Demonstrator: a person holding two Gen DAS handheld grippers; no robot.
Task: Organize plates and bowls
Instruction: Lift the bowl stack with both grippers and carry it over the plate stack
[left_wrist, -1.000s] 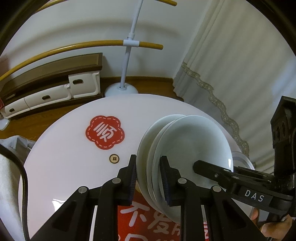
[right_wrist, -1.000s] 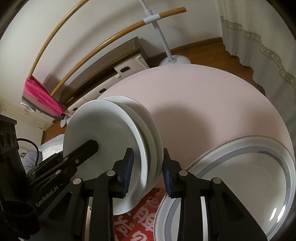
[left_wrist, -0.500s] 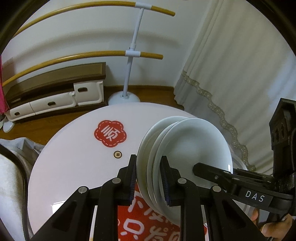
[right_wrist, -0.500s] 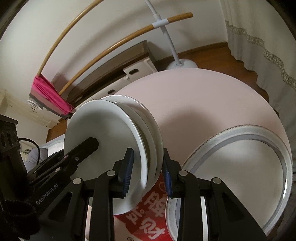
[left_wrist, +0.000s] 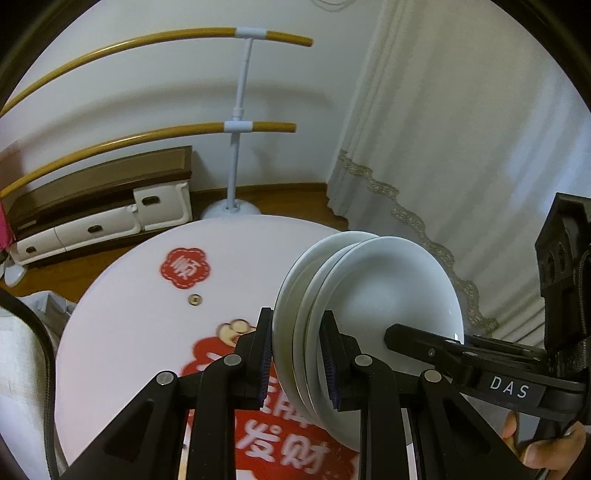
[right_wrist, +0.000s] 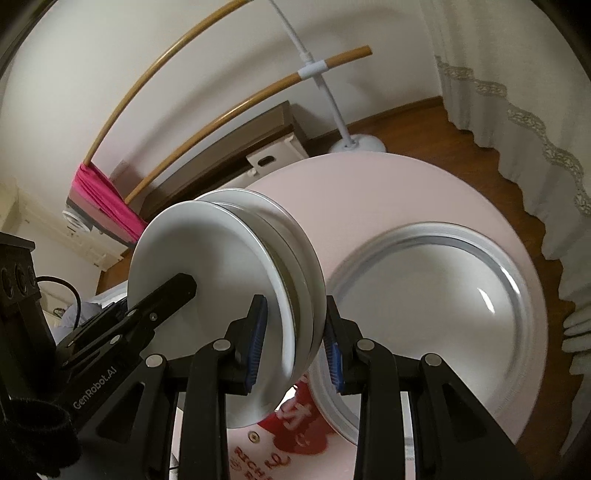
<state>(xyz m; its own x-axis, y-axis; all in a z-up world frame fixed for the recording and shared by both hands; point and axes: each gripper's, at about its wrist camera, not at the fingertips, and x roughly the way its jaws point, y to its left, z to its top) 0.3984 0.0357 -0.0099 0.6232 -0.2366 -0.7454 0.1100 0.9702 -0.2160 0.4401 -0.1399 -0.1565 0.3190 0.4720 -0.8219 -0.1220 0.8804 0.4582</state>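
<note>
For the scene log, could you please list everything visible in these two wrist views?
small plates: a stack of about three, white, held on edge above the table between both grippers
large plate: one, white with a grey rim band, flat on the table
round table: one, pale pink with red printed characters
clothes rack: one, white pole with tan bars, by the wall
low cabinet: one, brown top with white drawers, along the wall
curtain: white with a lace hem, at right
pink cloth: one, on the rack
left gripper: black, clamped on the stack's rim
right gripper: black, clamped on the opposite rim
hand: one, holding the right gripper's handle
</note>
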